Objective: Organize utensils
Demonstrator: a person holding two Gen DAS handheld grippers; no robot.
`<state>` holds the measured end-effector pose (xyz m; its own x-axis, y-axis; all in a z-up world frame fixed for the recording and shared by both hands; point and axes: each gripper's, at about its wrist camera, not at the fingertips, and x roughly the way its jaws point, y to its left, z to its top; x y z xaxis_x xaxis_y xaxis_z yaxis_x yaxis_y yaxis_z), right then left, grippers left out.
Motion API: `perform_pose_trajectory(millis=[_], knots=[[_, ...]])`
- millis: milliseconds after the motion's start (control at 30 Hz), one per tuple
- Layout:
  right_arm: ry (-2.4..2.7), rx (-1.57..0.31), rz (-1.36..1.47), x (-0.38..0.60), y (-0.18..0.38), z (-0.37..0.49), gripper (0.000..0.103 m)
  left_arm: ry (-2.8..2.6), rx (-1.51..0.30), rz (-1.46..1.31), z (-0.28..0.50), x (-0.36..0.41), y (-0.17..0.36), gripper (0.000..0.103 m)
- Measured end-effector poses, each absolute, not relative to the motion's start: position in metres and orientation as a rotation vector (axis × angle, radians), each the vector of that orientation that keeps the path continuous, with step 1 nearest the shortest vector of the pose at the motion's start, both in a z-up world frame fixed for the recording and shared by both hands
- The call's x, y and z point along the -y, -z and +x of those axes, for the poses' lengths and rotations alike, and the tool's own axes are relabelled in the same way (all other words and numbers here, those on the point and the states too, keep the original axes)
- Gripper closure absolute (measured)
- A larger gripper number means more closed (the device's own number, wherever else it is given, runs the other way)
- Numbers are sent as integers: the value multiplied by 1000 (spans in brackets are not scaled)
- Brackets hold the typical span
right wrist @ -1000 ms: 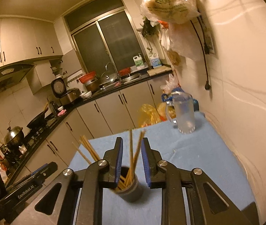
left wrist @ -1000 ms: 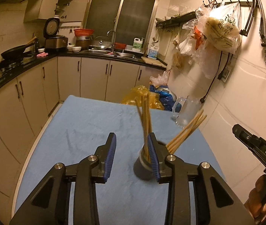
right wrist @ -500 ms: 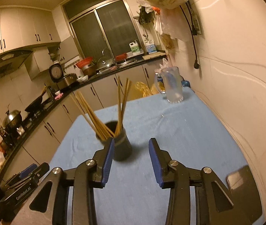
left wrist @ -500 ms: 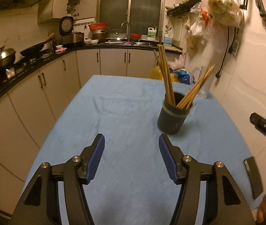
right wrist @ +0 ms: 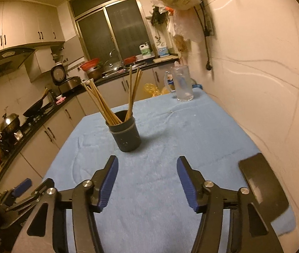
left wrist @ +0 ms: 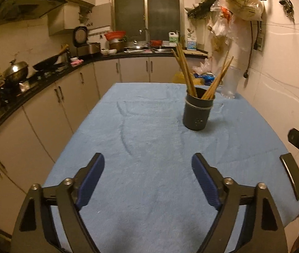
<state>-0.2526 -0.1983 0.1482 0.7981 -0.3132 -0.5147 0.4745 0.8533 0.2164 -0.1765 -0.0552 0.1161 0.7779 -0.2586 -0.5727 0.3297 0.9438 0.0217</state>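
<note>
Blue cloth covers the table from the near edge to the far one, and both tools hang over its near end. Closest in, the left gripper has its blue-padded jaws spread wide and opening further, only bare cloth between them, nothing held, nothing touched. Same story on the right gripper: jaws parting, empty, pads clear of everything. From the right wrist view the left tool shows low at the left edge, beside the table. A flat black slab lies on the cloth at the near right, close to the wall. Further out, mid-table, the dark holder stands upright on the cloth, well ahead of both sets of fingertips. Wooden chopsticks stand in it in two bunches, one leaning left, one leaning right. Beyond that, a clear pitcher sits at the far right corner. Past the table, a counter with a sink runs under the dark window.
</note>
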Motion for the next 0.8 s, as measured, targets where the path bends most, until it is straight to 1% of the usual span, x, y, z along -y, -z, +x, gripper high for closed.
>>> perform_pose_trajectory(millis=[100,167,367,800], knots=[[464,-461,292,186,-147,-261,27,296,-613,136,-182,53,-114,10],[482,-450,251,179,-145,-263,20,267,-611,147,-184,53,-112,6],[475,-465,223,174,-142,-257,19,165,-615,211,-187,53,-101,5],[476,-503,201,170,-132,-255,18,175,-645,185,-189,46,-89,5]])
